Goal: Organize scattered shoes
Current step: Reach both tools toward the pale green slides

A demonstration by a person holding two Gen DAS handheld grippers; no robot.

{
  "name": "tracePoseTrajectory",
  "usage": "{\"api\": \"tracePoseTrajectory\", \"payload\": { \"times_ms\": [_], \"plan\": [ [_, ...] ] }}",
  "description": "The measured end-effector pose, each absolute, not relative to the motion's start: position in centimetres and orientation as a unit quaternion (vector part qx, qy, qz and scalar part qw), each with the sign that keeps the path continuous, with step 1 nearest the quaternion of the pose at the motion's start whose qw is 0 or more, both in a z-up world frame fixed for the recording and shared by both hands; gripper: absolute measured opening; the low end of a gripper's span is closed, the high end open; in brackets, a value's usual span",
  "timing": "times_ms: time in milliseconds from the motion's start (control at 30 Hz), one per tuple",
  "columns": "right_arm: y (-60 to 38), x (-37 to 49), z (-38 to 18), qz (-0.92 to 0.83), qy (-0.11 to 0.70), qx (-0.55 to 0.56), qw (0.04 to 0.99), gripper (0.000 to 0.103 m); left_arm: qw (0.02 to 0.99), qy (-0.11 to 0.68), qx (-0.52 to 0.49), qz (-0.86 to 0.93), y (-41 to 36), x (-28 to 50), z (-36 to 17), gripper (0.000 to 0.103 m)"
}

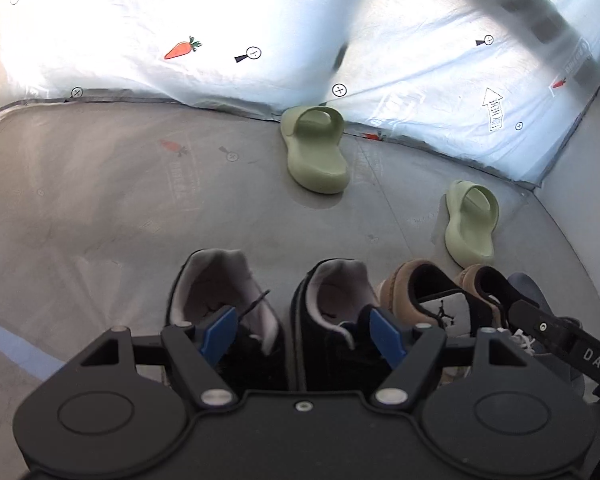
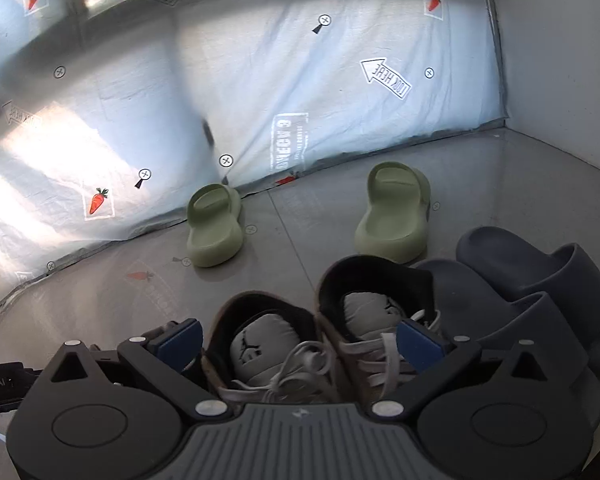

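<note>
Shoes stood paired near us, two green slides [image 1: 316,148] apart, and both our claws, left [image 1: 300,336] and right [image 2: 300,344], hung spread.

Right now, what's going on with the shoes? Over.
Left gripper open over black sneakers. Right gripper open around tan sneakers. Green slides loose, apart by the sheet. Nothing blocking.

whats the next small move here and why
Probably reach the right tool forward to the nearer green slide. The black sneakers, tan sneakers and dark blue slides already sit paired in a row, while the other green slide lies apart by the sheet, and both tools are open.
</note>
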State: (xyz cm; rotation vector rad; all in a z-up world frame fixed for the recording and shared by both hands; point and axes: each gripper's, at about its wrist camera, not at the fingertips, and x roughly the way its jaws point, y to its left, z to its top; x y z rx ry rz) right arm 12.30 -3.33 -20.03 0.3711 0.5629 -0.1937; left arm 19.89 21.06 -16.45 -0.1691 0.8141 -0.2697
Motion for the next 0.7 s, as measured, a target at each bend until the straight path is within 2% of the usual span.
{"api": "tracePoseTrajectory", "payload": {
  "times_ms": [267,700],
  "plan": [
    [-11.3,15.5,-20.4,-0.071,0.286,0.172,0.940,0.102,0.906,0.405,-0.084,-0.095,13.9,23.5,-15.5,0.074],
    [-23.4,23.0,-22.8,-0.030,0.322,0.217,0.921,0.102,0.914,0.404,-0.043,0.001,5.8,32.0,-14.3,0.071]
  ]
}}
